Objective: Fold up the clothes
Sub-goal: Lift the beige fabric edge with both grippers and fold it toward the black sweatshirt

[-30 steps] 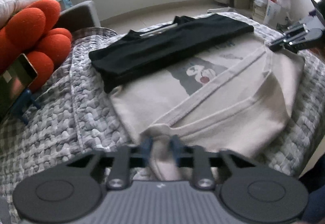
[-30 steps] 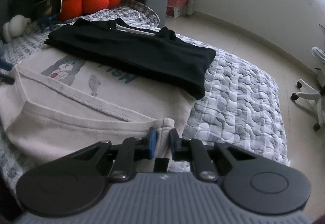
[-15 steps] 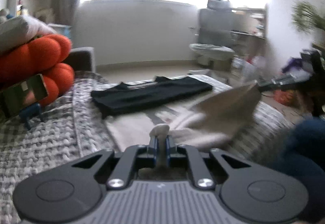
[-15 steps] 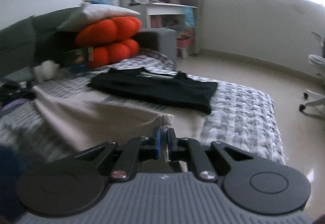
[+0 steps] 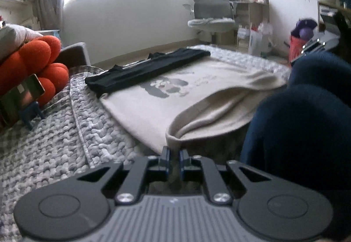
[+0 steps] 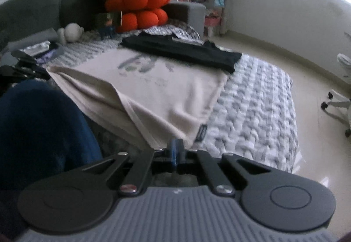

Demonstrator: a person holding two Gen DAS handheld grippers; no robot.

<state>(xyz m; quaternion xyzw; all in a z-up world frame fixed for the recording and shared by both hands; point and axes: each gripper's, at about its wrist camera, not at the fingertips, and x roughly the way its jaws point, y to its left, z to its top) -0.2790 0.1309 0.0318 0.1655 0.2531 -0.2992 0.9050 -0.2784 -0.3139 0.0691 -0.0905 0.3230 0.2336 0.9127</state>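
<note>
A beige shirt (image 5: 197, 97) with a grey print lies spread on the quilted bed, its hem drawn off the near edge. My left gripper (image 5: 173, 154) is shut on a bunched corner of that hem. At the hem's other end (image 6: 140, 119), my right gripper (image 6: 176, 148) has its jaws closing to a thin pinch, the cloth running taut into the tips. A folded black shirt (image 5: 144, 68) lies across the beige shirt's far end (image 6: 182, 48). Each gripper shows at the edge of the other's view: the right gripper (image 5: 316, 46) and the left gripper (image 6: 28, 66).
The person's dark blue trouser legs (image 5: 302, 114) (image 6: 43, 127) sit close between the grippers. Orange cushions (image 6: 140, 9) and a propped phone (image 5: 19, 97) stand at the bed's head. An office chair (image 5: 210, 13) and bare floor (image 6: 307, 70) lie beyond the quilt (image 6: 252, 99).
Both grippers pulled back toward the person with the beige hem. The part that was folded over the print is opened out, and the hem now hangs off the near edge.
</note>
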